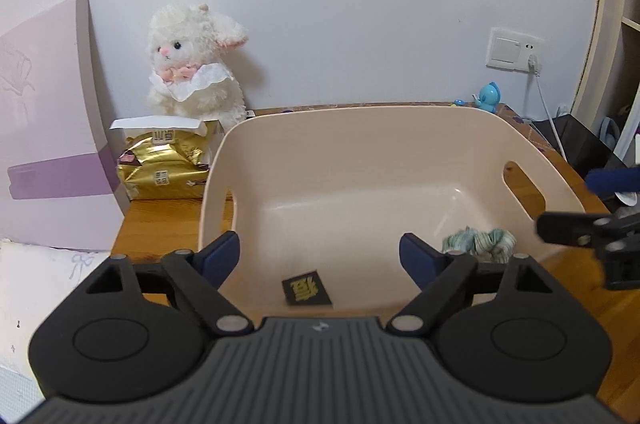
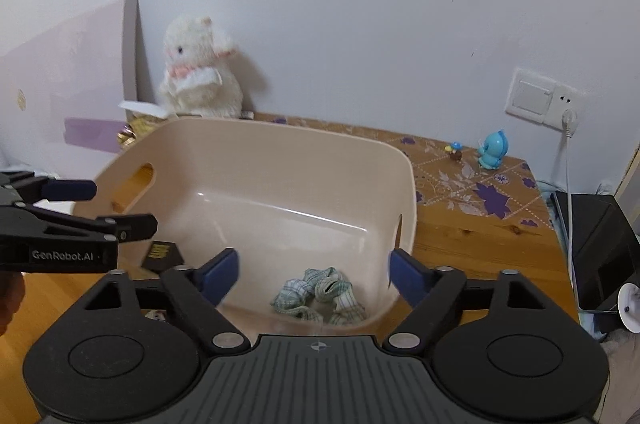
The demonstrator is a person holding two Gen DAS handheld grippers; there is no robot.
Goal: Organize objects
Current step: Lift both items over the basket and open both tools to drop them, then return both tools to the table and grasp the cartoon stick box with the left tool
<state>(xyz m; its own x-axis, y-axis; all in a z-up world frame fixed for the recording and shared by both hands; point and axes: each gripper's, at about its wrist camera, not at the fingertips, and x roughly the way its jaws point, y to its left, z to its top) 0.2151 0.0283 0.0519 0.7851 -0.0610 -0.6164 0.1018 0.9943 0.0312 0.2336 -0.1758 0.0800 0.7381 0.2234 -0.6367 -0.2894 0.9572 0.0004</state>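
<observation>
A cream plastic bin [image 1: 352,127] [image 2: 304,151] stands on the wooden table. In it lie a small black packet with gold print [image 1: 307,288] [image 2: 162,256] and a green-white checked scrunchie [image 1: 478,243] [image 2: 320,294]. My left gripper [image 1: 320,256] is open and empty over the bin's near wall, above the packet; it also shows at the left of the right wrist view [image 2: 116,207]. My right gripper [image 2: 312,274] is open and empty over the scrunchie; it shows at the right edge of the left wrist view [image 1: 576,203].
A white plush lamb [image 1: 196,63] [image 2: 200,71] sits by the wall behind a gold packet [image 1: 164,163]. A lilac box [image 1: 48,127] stands at left. A blue toy figure [image 2: 493,149] [image 1: 489,96] and a tiny figurine [image 2: 455,151] stand at back right. A cable [image 2: 568,183] hangs from the wall socket.
</observation>
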